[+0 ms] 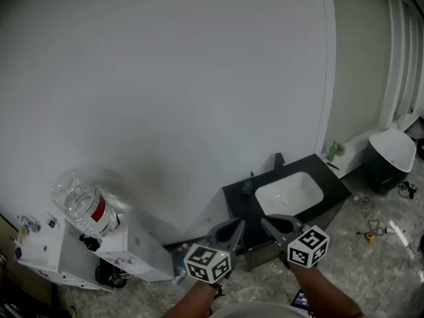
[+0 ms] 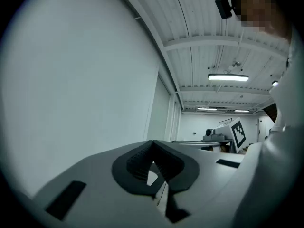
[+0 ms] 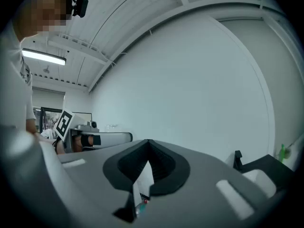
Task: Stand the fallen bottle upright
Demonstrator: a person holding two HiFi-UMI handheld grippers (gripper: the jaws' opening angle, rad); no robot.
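In the head view the clear bottle (image 1: 85, 204) with a red label lies on its side on a white cabinet (image 1: 126, 247) at the left, against the wall. It is well apart from both grippers, to their left. The left gripper (image 1: 233, 229) and the right gripper (image 1: 270, 225) are low in the middle, beside each other before a black counter (image 1: 242, 201); each has its jaws pressed together with nothing between them.
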